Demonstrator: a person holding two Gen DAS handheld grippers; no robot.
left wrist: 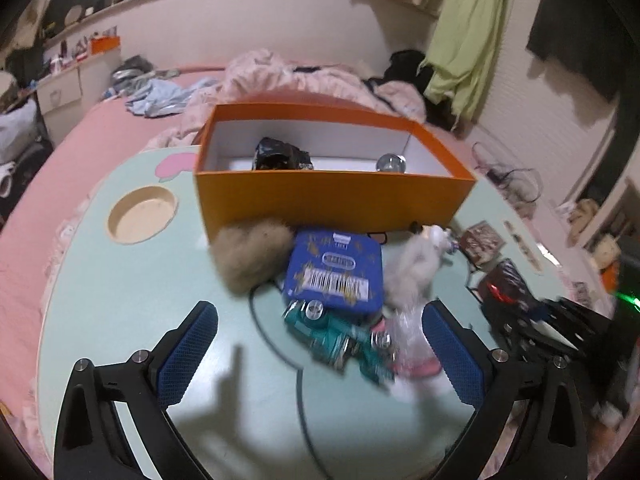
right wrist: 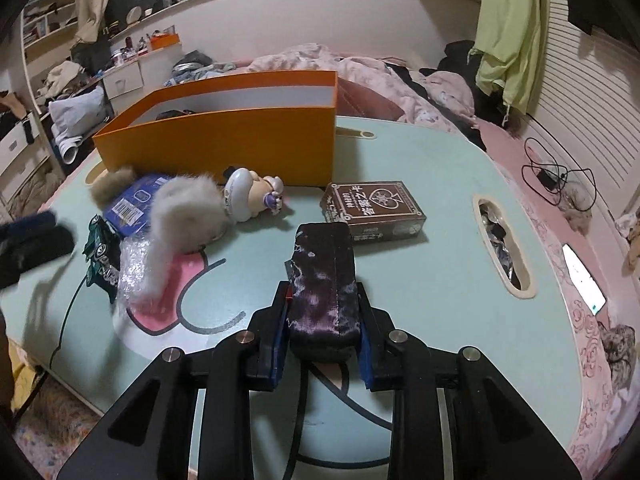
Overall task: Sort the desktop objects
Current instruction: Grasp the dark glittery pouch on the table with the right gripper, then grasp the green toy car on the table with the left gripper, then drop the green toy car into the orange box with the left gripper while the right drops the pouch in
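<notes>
Clearly the sorting goes into the orange box (left wrist: 332, 196) at the back of the pale green table (left wrist: 132, 292), where a dark crinkled packet (left wrist: 280, 154) and a small shiny ball (left wrist: 391, 162) already lie.

Furthest left of the loose things, touching the box front, sits a brown fur ball (left wrist: 250, 258); it looks feather-light and squashy, so any pinch across its middle should do. Beside it lies a blue tin (left wrist: 336, 276), flat and stiff with a barcode label; its smooth lid could slip, so I would take it by the two opposite edges. Just in front of the tin is a green toy car (left wrist: 340, 338), hard and small, best taken across its narrow body. Next comes a crumpled clear plastic bag (left wrist: 404, 334) and a grey fur tail (left wrist: 408, 276), both soft and weightless. The left gripper (left wrist: 320, 356) hangs spread wide above this heap, holding nothing.

Further right, a small figurine (right wrist: 254, 192) lies on its side near the box; rigid and probably breakable, it wants a gentle hold on its rounded body. Then a brown card box (right wrist: 374, 210) lies flat, stiff cardboard, easy to take across its short sides.

Rightmost, the right gripper (right wrist: 322, 328) is clamped on a dark purple pouch (right wrist: 324, 284), soft cloth that gives under the pads, held at its near end just above the table.
</notes>
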